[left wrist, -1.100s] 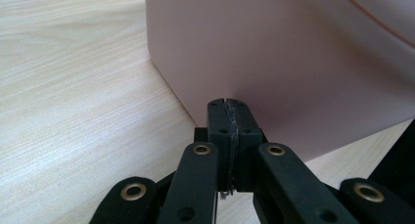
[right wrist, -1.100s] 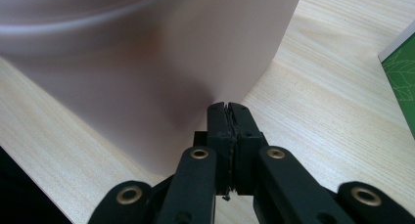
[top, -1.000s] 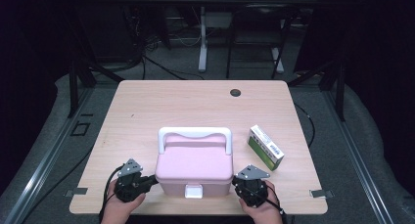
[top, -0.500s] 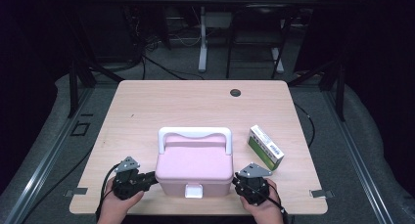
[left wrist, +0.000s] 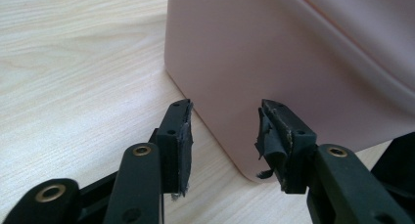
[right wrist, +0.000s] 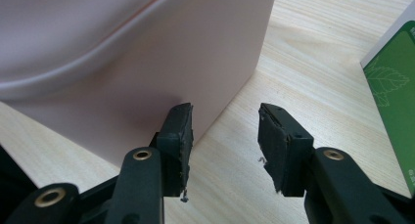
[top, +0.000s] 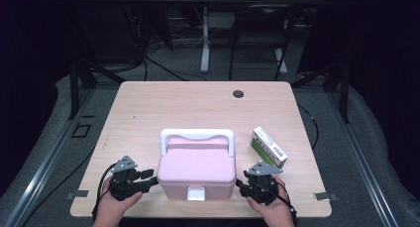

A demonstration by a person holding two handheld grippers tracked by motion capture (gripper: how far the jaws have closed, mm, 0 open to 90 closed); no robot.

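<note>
A pink lidded box (top: 196, 169) with a white handle (top: 196, 135) and a white front clasp stands near the table's front edge. My left gripper (top: 148, 179) rests just off its left side, and its jaws have just been opening; they stand open with nothing between them, pointing at the box's lower left corner (left wrist: 244, 87). My right gripper (top: 239, 184) lies just off the box's right side, its jaws also just opened, empty over bare wood next to the box's wall (right wrist: 147, 62).
A green and white carton (top: 268, 147) lies to the right of the box, its edge (right wrist: 394, 87) close to my right gripper. A dark round grommet (top: 238, 93) sits near the table's far edge. The wooden table (top: 198, 105) stands over dark floor with cables.
Both grippers' jaws have spread apart from shut. The hands have stayed in place beside the box. The box and carton have not moved.
</note>
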